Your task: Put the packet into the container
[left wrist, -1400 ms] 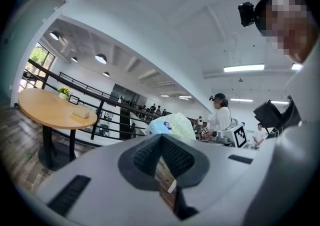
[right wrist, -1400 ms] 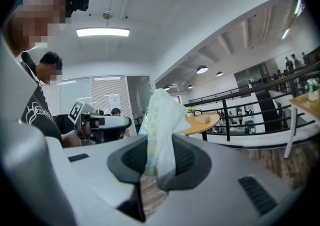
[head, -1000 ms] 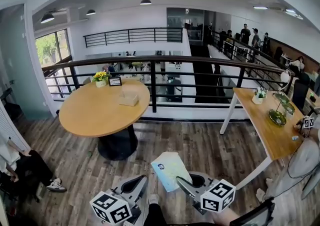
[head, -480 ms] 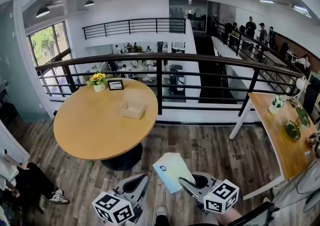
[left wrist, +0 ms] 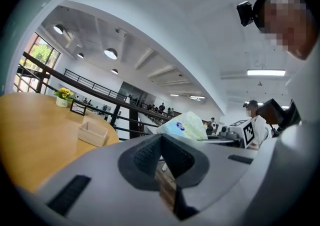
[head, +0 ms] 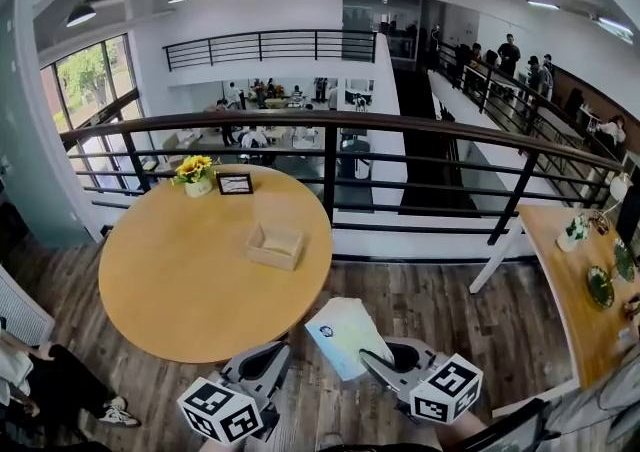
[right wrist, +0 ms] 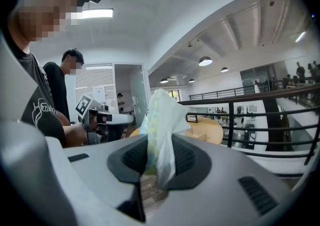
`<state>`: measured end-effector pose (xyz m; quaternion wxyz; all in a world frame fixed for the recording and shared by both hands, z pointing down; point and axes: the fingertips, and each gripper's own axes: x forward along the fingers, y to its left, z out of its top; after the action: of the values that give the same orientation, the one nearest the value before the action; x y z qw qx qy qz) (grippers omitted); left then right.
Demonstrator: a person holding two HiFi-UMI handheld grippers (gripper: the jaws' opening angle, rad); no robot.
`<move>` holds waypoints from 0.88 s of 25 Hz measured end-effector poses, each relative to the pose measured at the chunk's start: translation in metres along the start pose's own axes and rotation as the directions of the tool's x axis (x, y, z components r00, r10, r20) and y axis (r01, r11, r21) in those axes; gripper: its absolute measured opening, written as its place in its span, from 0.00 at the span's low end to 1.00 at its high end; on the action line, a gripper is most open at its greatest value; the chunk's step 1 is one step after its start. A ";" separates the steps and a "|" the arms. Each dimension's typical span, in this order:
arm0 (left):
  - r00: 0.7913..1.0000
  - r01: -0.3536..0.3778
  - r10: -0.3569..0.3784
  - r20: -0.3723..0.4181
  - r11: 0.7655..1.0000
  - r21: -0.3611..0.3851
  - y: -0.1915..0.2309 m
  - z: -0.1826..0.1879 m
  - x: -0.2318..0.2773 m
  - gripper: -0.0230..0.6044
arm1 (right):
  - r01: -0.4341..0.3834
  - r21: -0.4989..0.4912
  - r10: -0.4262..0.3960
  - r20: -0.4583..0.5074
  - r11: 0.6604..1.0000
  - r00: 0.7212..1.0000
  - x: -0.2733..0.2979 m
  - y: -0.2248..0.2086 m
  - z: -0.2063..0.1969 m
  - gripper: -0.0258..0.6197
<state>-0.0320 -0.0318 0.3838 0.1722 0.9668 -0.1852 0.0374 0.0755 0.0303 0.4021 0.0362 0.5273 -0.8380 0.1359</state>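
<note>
A pale green and white packet (head: 345, 336) stands up out of my right gripper (head: 378, 364), which is shut on its lower edge. In the right gripper view the packet (right wrist: 160, 115) is pinched between the two dark pads. The container, a small open wooden box (head: 276, 246), sits on the round wooden table (head: 170, 280), ahead and to the left of both grippers. My left gripper (head: 262, 368) is low near the table's front edge, its jaws shut with nothing in them. The left gripper view shows that gripper (left wrist: 161, 138), the box (left wrist: 92, 133) and the packet (left wrist: 182, 126).
A pot of yellow flowers (head: 195, 173) and a small picture frame (head: 235, 183) stand at the table's far side. A black railing (head: 330, 155) runs behind the table. A long wooden table (head: 580, 290) is on the right. A seated person's legs (head: 60, 395) are at lower left.
The round table and the box have come nearer and lower in the head view. Both grippers hold the same pose, the packet still in the right one.
</note>
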 end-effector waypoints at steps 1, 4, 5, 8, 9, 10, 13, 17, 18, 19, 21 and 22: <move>1.000 -0.002 0.002 0.001 1.000 0.000 0.005 0.003 0.003 0.05 | 0.001 -0.001 -0.001 0.001 1.000 1.000 0.003 -0.003 0.003 0.17; 1.000 -0.004 0.004 -0.002 1.000 0.001 0.016 0.010 0.004 0.05 | 0.001 0.002 -0.001 -0.005 1.000 1.000 0.016 -0.007 0.007 0.17; 1.000 -0.007 0.007 -0.003 1.000 0.002 0.020 0.011 0.004 0.05 | 0.000 0.004 0.000 -0.008 1.000 1.000 0.019 -0.008 0.007 0.17; 1.000 -0.017 0.017 -0.003 1.000 0.004 0.030 0.014 0.008 0.05 | -0.004 0.007 0.004 -0.005 1.000 1.000 0.031 -0.017 0.008 0.17; 1.000 -0.022 0.022 -0.002 1.000 0.005 0.033 0.015 0.010 0.05 | -0.009 0.004 0.009 -0.003 1.000 1.000 0.035 -0.020 0.009 0.17; 1.000 -0.026 0.026 0.000 1.000 0.005 0.035 0.016 0.013 0.05 | -0.015 0.000 0.015 -0.001 1.000 1.000 0.038 -0.022 0.011 0.17; 0.999 -0.036 0.036 0.012 0.999 0.006 0.037 0.020 0.019 0.05 | -0.036 -0.022 0.036 0.002 0.999 0.999 0.045 -0.027 0.016 0.17; 0.998 -0.054 0.053 0.014 0.999 0.009 0.040 0.024 0.026 0.05 | -0.059 -0.040 0.059 0.001 0.997 0.998 0.052 -0.033 0.019 0.17; 0.998 -0.060 0.060 0.012 0.998 0.010 0.043 0.024 0.030 0.05 | -0.064 -0.039 0.064 0.002 0.997 0.998 0.055 -0.037 0.019 0.17; 0.998 -0.068 0.068 0.010 0.998 0.011 0.048 0.025 0.034 0.05 | -0.069 -0.040 0.069 0.002 0.997 0.998 0.060 -0.042 0.020 0.17; 0.996 -0.085 0.085 0.007 0.996 0.010 0.061 0.027 0.039 0.05 | -0.078 -0.045 0.078 -0.004 0.996 0.997 0.073 -0.052 0.021 0.17; 0.996 -0.093 0.093 0.006 0.996 0.008 0.068 0.027 0.041 0.05 | -0.083 -0.045 0.083 -0.006 0.996 0.997 0.081 -0.056 0.021 0.17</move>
<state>-0.0186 -0.1142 0.3856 0.1656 0.9580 -0.2302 0.0436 0.0919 -0.0691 0.4091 0.0442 0.4908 -0.8619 0.1196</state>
